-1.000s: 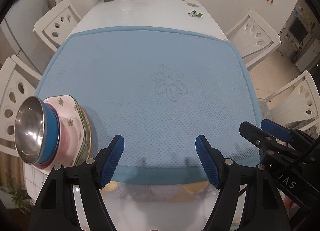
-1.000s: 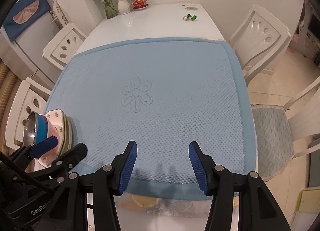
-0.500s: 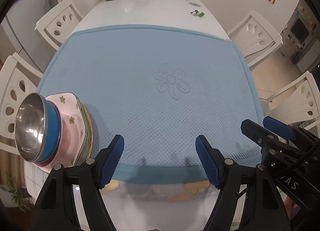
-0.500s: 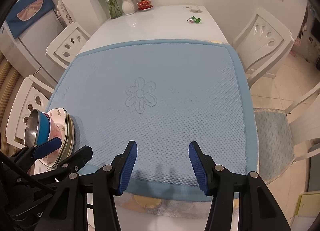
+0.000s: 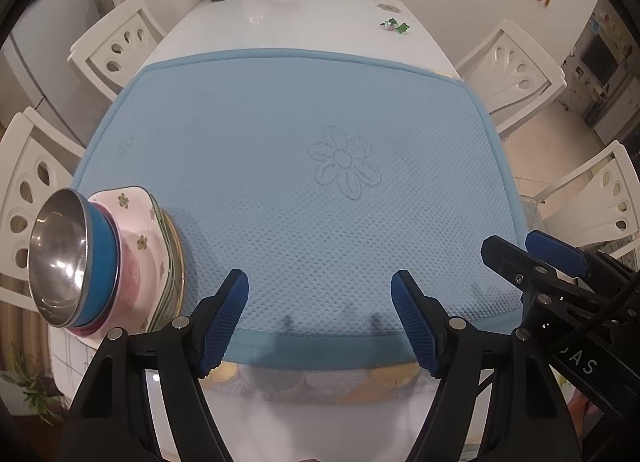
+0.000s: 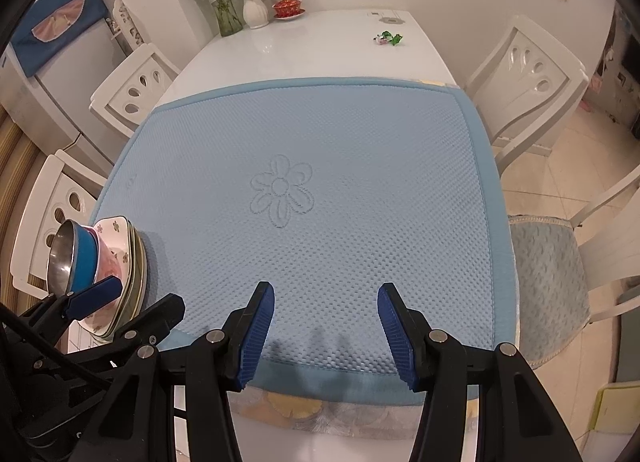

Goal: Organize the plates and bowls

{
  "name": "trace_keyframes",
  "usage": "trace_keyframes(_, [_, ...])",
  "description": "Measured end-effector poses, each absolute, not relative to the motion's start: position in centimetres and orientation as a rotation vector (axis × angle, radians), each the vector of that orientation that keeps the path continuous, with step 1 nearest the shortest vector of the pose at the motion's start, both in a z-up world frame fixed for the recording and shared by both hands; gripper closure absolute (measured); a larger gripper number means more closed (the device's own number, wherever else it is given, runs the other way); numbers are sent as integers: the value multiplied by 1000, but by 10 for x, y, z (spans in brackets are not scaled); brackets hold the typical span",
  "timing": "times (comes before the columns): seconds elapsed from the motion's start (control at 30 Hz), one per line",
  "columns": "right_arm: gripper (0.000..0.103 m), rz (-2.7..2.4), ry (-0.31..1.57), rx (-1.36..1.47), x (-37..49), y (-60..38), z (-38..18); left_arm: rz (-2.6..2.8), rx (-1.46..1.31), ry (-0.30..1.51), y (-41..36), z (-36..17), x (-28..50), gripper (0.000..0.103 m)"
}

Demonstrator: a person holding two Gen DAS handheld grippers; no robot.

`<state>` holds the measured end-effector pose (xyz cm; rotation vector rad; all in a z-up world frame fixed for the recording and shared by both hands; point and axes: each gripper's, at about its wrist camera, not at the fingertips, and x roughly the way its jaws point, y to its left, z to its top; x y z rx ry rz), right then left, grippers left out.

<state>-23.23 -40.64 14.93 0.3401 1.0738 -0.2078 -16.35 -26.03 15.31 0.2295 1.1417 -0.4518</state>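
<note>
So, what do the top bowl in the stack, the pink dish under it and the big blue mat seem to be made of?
Top bowl: probably stainless steel inside, mirror-like with bright reflections; its blue outer shell could be plastic or coated metal.
Pink dish: likely glazed ceramic, glossy, with painted flowers.
Blue mat: soft textile or foam, matte, with a dimpled weave and an embossed flower.

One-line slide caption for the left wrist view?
Open left gripper hovers over blue mat; stacked bowls and plates at left edge.

Everything sits nested in one stack at the desk's near left corner: a steel bowl (image 5: 60, 258) with a blue outside, inside a pink flowered bowl (image 5: 138, 238), atop green-rimmed plates (image 5: 174, 262).
</note>
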Motion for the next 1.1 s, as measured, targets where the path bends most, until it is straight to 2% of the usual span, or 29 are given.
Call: trace_keyframes(1.1, [51, -241, 1060, 319, -224, -412, 152, -464, 261, 1139, -267, 151, -157, 31])
